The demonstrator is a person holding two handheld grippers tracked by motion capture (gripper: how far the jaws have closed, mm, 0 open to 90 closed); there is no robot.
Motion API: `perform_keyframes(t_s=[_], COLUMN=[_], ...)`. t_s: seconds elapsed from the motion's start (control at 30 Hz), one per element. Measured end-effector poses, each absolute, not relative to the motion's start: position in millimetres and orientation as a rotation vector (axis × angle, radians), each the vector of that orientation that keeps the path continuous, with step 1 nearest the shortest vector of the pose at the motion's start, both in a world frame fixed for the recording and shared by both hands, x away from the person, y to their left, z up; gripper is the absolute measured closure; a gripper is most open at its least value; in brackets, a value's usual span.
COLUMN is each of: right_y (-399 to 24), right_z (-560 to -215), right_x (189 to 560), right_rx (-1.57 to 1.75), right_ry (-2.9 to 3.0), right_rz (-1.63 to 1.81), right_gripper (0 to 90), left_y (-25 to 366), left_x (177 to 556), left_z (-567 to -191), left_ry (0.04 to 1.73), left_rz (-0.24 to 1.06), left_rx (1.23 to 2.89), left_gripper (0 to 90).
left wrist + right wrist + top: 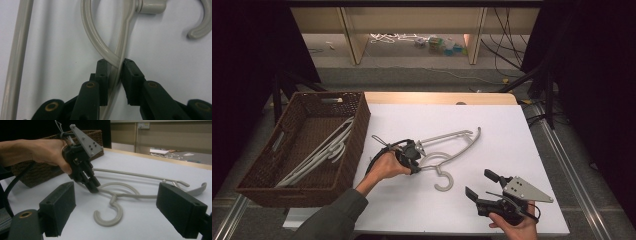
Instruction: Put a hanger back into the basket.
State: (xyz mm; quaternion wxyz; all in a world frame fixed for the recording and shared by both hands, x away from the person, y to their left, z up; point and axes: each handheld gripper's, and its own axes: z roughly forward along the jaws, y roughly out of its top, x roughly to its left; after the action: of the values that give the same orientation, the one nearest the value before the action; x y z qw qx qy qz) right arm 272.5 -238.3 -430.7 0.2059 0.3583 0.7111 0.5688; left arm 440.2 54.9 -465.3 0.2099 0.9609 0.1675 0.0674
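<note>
Lying flat on the white table, a grey hanger is seen in the middle of the high view. The left tool is held by a hand just left of the middle, and its tips are clamped on the hanger near the neck. The right tool is held at the lower right of the frame with its jaws spread apart and nothing between them. A brown basket with more hangers inside is placed at the left.

In the left gripper view, the hanger is pinched between the two black pads at the lower middle, where two thin bars cross. The hook is seen at the upper right.

In the right gripper view, the hanger is spread across the middle, and its hook curls low in the middle. The left tool is seen at the upper left, gripping the hanger. The right tool is seen wide apart at the bottom corners.
</note>
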Motion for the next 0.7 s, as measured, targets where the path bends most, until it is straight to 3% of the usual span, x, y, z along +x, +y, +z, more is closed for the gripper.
perform_keyframes(t_s=[0.2, 0.7], right_y=[-240, -241], right_z=[-430, -429], right_x=[272, 271], right_rx=[0.993, 0.994], right_ry=[1.976, 1.983], right_rz=[1.582, 1.573], right_gripper=[16.6, 16.6], left_y=[58, 66], left_x=[442, 440], left_z=[-463, -447], left_ry=[0.457, 0.538], left_rz=[0.205, 0.159], left_rx=[2.658, 2.481], left_gripper=[80.6, 81.2])
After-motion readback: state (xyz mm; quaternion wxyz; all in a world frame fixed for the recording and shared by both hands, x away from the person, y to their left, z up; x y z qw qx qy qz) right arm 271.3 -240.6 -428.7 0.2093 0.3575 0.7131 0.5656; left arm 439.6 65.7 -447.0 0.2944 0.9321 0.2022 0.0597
